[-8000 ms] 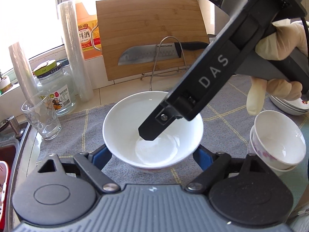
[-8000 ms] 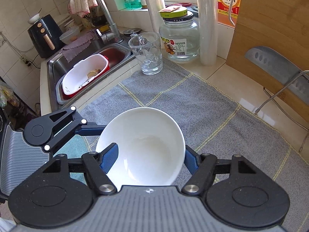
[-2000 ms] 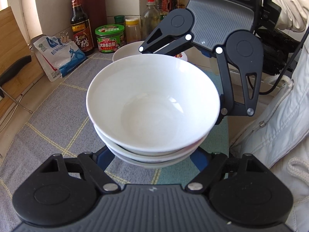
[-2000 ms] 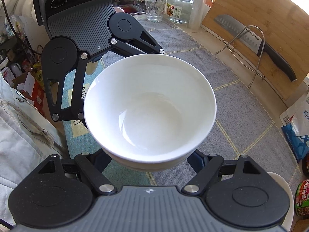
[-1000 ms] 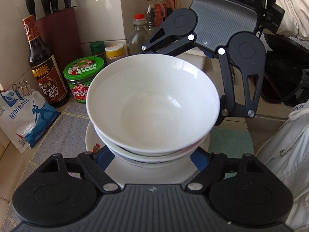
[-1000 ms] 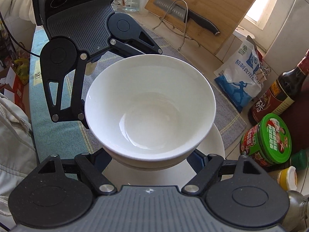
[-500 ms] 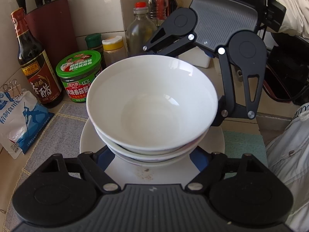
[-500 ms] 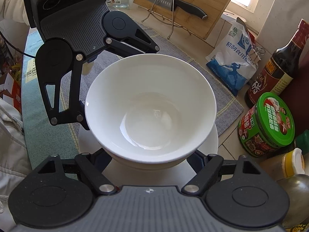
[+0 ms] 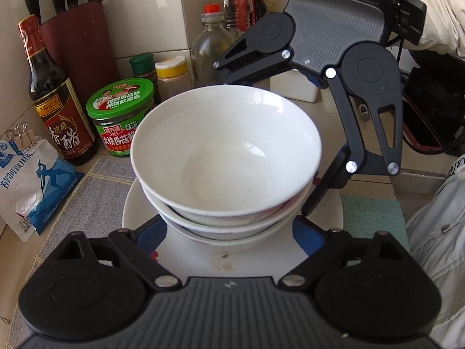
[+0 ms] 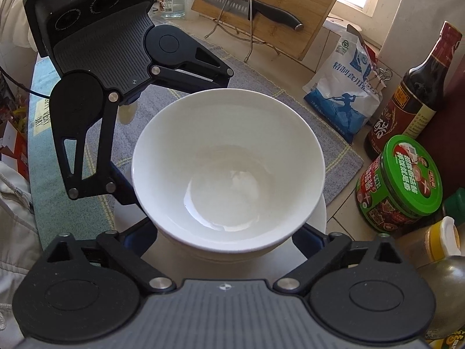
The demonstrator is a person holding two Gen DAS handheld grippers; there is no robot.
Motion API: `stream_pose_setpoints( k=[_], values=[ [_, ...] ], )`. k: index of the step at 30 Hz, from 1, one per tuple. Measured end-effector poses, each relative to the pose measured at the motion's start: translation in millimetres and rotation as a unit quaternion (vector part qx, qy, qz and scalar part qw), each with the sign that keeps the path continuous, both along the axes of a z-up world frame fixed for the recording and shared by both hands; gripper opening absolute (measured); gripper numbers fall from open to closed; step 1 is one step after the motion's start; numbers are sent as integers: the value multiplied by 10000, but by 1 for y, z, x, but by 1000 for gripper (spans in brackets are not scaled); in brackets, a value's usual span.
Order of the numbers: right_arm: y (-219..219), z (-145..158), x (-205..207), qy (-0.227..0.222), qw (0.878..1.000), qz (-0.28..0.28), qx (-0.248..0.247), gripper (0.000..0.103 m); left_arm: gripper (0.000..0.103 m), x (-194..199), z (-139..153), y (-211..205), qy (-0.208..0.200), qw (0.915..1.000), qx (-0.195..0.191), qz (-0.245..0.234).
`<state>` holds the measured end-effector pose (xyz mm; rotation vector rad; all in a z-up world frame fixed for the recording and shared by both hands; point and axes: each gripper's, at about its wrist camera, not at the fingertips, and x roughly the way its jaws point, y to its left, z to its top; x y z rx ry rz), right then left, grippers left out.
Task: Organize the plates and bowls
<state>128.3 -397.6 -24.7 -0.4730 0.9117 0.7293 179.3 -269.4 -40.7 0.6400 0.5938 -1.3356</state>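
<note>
The left hand-held gripper [image 9: 229, 232] has its two blue fingers [image 9: 151, 234] pressed on the sides of a stack of white bowls [image 9: 225, 160], so it is clamped on the stack. The right hand-held gripper [image 10: 225, 240] grips the same stack of white bowls [image 10: 228, 171] from the other side, its fingers tight on the bowls too. The stack sits over a big white plate [image 9: 203, 258]. The view is poor under the bowls, so I cannot tell if the bottom bowl touches the plate. The plate lies on a grey mat [image 9: 87, 203] near the back corner of the worktop [image 9: 11, 250].

Just past the plate stand a green-lidded jar [image 9: 122, 116] and a dark sauce bottle [image 9: 55, 101]. A blue and white bag [image 9: 26, 186] lies beside the mat. Farther back, along the wall, are a yellow-capped jar [image 9: 171, 75], a clear bottle [image 9: 213, 46] and a dark red knife block [image 9: 78, 46]. Far off stand a wooden cutting board [image 10: 273, 3] and a knife [image 10: 255, 4].
</note>
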Motion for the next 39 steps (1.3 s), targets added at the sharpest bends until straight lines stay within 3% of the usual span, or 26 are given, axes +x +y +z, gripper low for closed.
stream_pose_setpoints(
  k=[5, 11, 17, 20, 23, 28, 33, 36, 39],
  values=[
    [1, 0, -2, -39, 10000, -61, -52, 103, 97, 1, 1, 10, -13, 9995, -54, 299],
    [2, 6, -10, -56, 9993, -357, -36, 103, 101, -12, 14, 32, -314, 9941, -589, 849],
    [23, 19, -30, -282, 9928, -1131, -278, 103, 102, -30, 24, 65, -311, 9856, -1228, 1122],
    [37, 24, -42, -351, 9823, -1807, -336, 103, 102, -39, 26, 82, -209, 9807, -1390, 1362],
    [50, 25, -51, -352, 9575, -2841, -341, 103, 102, -49, 32, 96, -187, 9694, -1466, 1962],
    [69, 33, -79, -428, 8885, -4567, 113, 103, 102, -57, 45, 112, -7, 9463, -1155, 3018],
    [93, 50, -113, -696, 8250, -5591, 442, 103, 102, -65, 63, 130, 118, 9274, -1034, 3592],
    [105, 60, -125, -855, 8086, -5795, 553, 103, 102, -69, 70, 135, -5, 9246, -926, 3695],
    [115, 69, -133, -1028, 8007, -5882, 487, 103, 102, -72, 76, 142, -11, 9255, -974, 3660]
  ],
)
